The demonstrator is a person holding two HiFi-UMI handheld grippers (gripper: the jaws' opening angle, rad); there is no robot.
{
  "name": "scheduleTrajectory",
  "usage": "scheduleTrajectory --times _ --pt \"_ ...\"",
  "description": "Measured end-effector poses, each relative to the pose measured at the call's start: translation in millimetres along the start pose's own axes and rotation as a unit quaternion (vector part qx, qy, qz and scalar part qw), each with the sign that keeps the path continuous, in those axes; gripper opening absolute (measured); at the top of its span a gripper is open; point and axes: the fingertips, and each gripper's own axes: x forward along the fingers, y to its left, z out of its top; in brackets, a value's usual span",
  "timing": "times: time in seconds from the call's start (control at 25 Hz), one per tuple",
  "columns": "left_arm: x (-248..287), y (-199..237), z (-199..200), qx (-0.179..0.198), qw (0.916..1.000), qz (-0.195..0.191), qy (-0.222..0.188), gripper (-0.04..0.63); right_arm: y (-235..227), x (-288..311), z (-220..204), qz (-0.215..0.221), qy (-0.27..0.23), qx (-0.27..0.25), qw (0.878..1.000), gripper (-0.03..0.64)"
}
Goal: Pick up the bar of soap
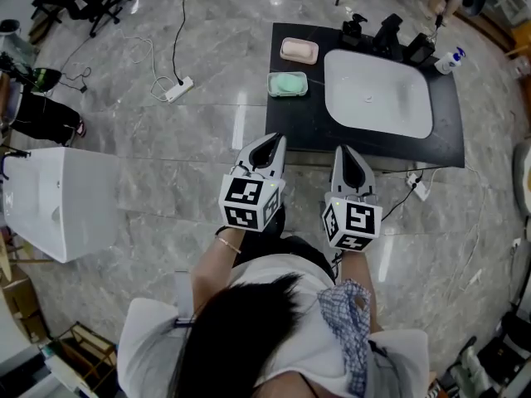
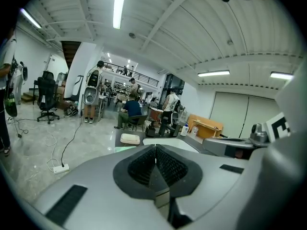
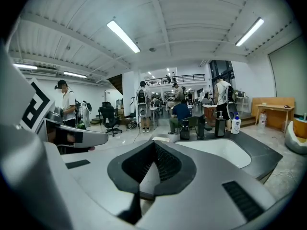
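Observation:
A black table (image 1: 286, 127) carries two soap dishes at its left end. The pink dish (image 1: 299, 50) holds a pale bar of soap (image 2: 130, 138). The green dish (image 1: 287, 84) holds a green bar. Both grippers hang side by side over the floor, short of the table's near edge. My left gripper (image 1: 272, 142) points toward the green dish, its jaws shut and empty (image 2: 155, 150). My right gripper (image 1: 346, 152) is level with it, jaws also shut on nothing (image 3: 154, 145). Neither touches the table or a dish.
A white sink basin (image 1: 377, 92) fills the table's middle and right. Dark dispensers (image 1: 388, 33) and a white pump bottle (image 1: 449, 60) stand along its far edge. A power strip with cables (image 1: 178, 89) lies on the floor at left, near a white box (image 1: 58, 201).

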Motion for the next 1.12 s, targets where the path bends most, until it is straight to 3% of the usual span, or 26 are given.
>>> scheduleTrajectory --times 0.76,1.12 --pt "46 74 46 0.013 0.9996 -0.025 -0.001 0.012 23 86 30 -0.027 -0.005 0.012 1.0 0.014" --pt "63 84 53 0.016 0.9993 -0.034 0.003 0.012 18 103 39 -0.034 -0.015 0.016 0.999 0.014"
